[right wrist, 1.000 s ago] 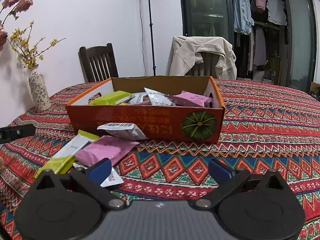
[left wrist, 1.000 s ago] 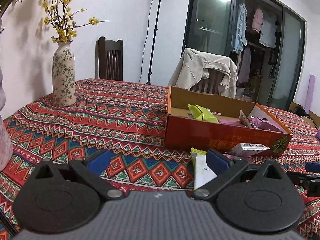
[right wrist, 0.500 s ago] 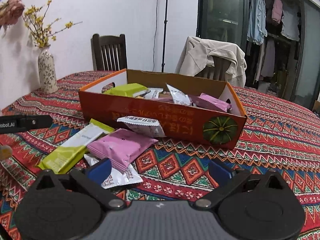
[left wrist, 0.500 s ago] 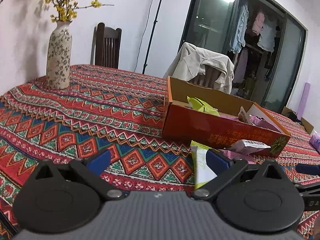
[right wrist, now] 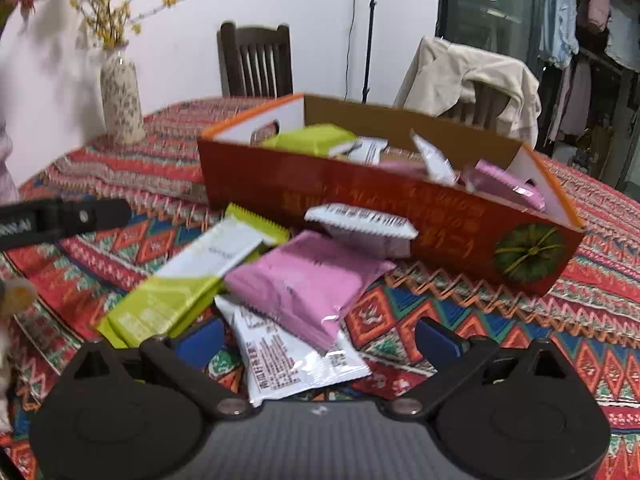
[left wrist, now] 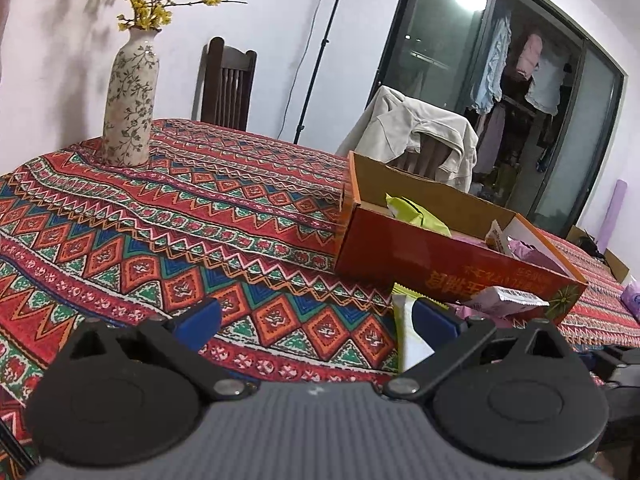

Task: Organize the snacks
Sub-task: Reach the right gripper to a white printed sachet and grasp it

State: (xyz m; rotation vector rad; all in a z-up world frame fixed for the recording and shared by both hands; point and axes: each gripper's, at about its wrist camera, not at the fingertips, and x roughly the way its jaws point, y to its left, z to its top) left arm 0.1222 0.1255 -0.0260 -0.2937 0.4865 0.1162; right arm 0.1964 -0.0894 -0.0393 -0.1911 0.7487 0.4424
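An orange cardboard box (right wrist: 360, 196) (left wrist: 400, 248) sits on the patterned tablecloth with several snack packets inside. In front of it lie loose packets: a pink one (right wrist: 308, 280), a white one (right wrist: 292, 356) beneath it, a green-and-white one (right wrist: 188, 280) (left wrist: 408, 332), and a white-and-pink one (right wrist: 360, 226) (left wrist: 508, 298) leaning on the box wall. My right gripper (right wrist: 318, 336) is open just above the white and pink packets. My left gripper (left wrist: 316, 318) is open over bare cloth, left of the green-and-white packet.
A flowered vase (left wrist: 130, 100) with yellow blossoms stands at the table's far left. Two wooden chairs (left wrist: 228, 84) stand behind the table, one draped with a beige jacket (left wrist: 416, 136). The left gripper's tip (right wrist: 64, 216) shows at the left of the right wrist view.
The right gripper has moved forward and left, so the loose packets now lie between its fingers. The left gripper has tilted and drifted closer to the box corner. Both stay open.
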